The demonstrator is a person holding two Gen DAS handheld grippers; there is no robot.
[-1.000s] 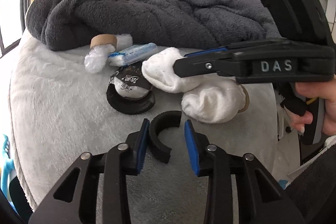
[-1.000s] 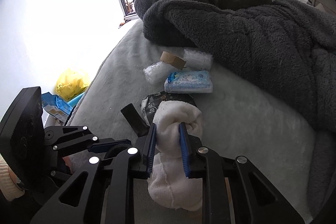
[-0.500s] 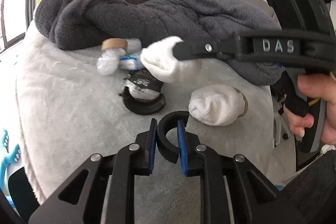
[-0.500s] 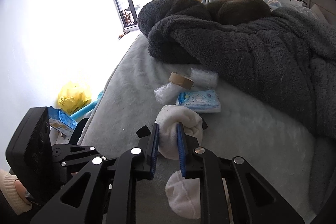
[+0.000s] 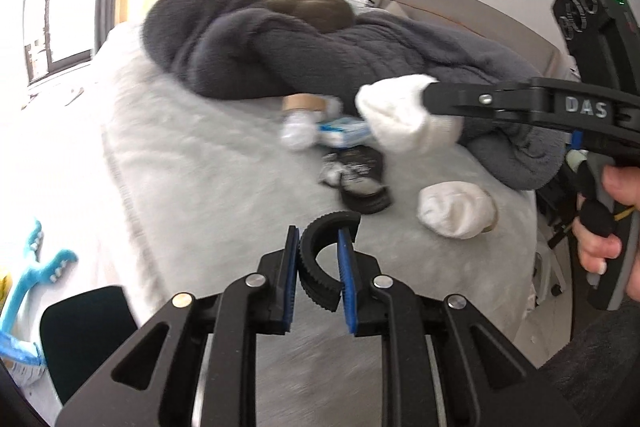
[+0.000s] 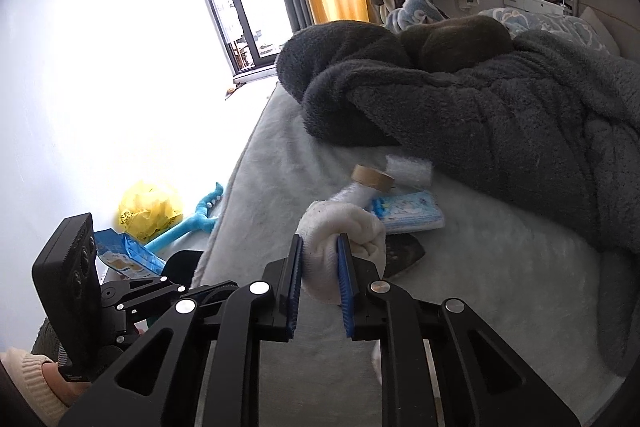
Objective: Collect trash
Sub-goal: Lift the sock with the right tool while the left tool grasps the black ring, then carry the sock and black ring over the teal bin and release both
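My left gripper [image 5: 318, 239] is shut on a black ribbed C-shaped ring [image 5: 324, 259] and holds it above the bed. My right gripper [image 6: 320, 247] is shut on a white rolled sock [image 6: 340, 239], lifted clear of the bed; it also shows in the left wrist view [image 5: 400, 115]. On the pale bed cover [image 5: 200, 187] lie a second white sock [image 5: 456, 209], a black round lid with a dark wrapper [image 5: 360, 183], a blue-white tissue pack [image 6: 408, 213] and a cardboard tube with bubble wrap [image 6: 372, 179].
A dark grey fleece blanket [image 6: 500, 115] is piled across the bed behind the items. On the floor at the bed's left lie a yellow bag [image 6: 148, 211], a blue toy [image 6: 192, 223] and a blue packet [image 6: 124, 255]. A black bin edge [image 5: 84, 323] sits below the bed.
My left gripper closed on the black ring and lifted it. My right gripper raised the white sock off the bed, away from the second sock. Both have pulled back from the bed.
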